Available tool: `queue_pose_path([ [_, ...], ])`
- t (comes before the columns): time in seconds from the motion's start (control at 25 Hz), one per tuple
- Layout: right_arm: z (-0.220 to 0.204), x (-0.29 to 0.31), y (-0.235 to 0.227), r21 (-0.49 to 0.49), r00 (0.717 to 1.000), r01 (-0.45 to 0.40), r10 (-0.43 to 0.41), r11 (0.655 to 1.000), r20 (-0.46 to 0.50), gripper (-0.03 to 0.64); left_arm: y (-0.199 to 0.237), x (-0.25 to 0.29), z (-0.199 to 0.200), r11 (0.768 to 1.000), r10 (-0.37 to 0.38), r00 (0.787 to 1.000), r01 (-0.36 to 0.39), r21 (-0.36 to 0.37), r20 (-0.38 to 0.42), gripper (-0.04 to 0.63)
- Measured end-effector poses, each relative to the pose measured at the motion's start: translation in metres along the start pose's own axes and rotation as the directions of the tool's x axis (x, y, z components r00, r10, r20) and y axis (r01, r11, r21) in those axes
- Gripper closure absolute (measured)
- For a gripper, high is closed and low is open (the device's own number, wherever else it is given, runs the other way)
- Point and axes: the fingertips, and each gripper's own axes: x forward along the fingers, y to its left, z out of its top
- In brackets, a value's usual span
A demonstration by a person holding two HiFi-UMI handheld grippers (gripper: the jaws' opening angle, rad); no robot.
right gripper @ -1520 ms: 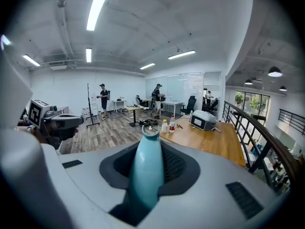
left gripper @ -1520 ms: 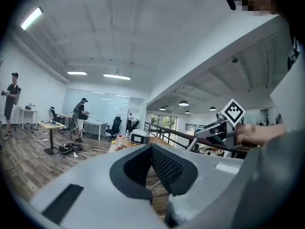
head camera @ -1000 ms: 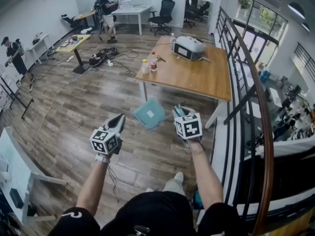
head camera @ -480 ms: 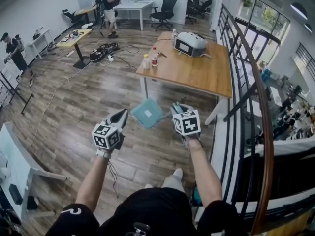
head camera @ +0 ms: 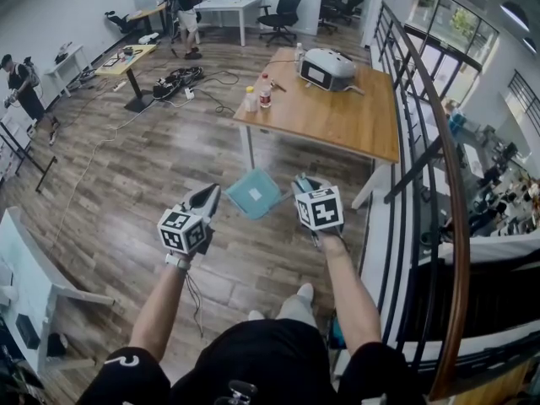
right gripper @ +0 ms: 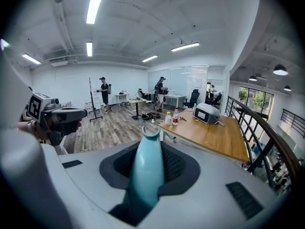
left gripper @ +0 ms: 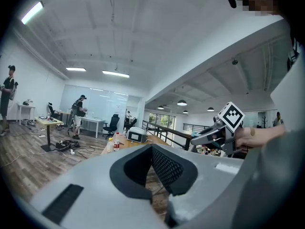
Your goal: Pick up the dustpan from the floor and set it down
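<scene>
A person stands on a plank floor [head camera: 126, 175] in an open office with 2 hand-held tools raised, the right gripper [head camera: 305, 184] clamped on the teal dustpan [head camera: 253, 194] by its handle [right gripper: 145, 171], which runs up between the jaws and ends in a small loop. The square pan shows just left of that gripper, near the white leg of a wooden table [head camera: 337, 129]; whether it clears the floor cannot be told. The left gripper [head camera: 205, 199] is held beside it, jaws apart with nothing between them. On the table stand 2 bottles [head camera: 257, 98] and a grey appliance [head camera: 326, 67].
</scene>
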Motion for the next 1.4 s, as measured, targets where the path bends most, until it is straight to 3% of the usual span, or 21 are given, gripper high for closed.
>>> queue_pose_path([
  [0.68, -0.065, 0.039, 0.002, 0.014, 0.992, -0.024, 0.026, 1.0, -0.123, 0.528, 0.004, 0.012, -0.055, 0.998, -0.002, 0.997, -0.002, -0.056, -0.074, 0.601],
  [1.4, -0.15, 0.108, 0.01, 0.001, 0.969, -0.068, 0.067, 0.998, -0.238, 0.528, 0.023, 0.032, -0.153, 0.992, 0.0, 0.983, -0.023, -0.121, -0.186, 0.601],
])
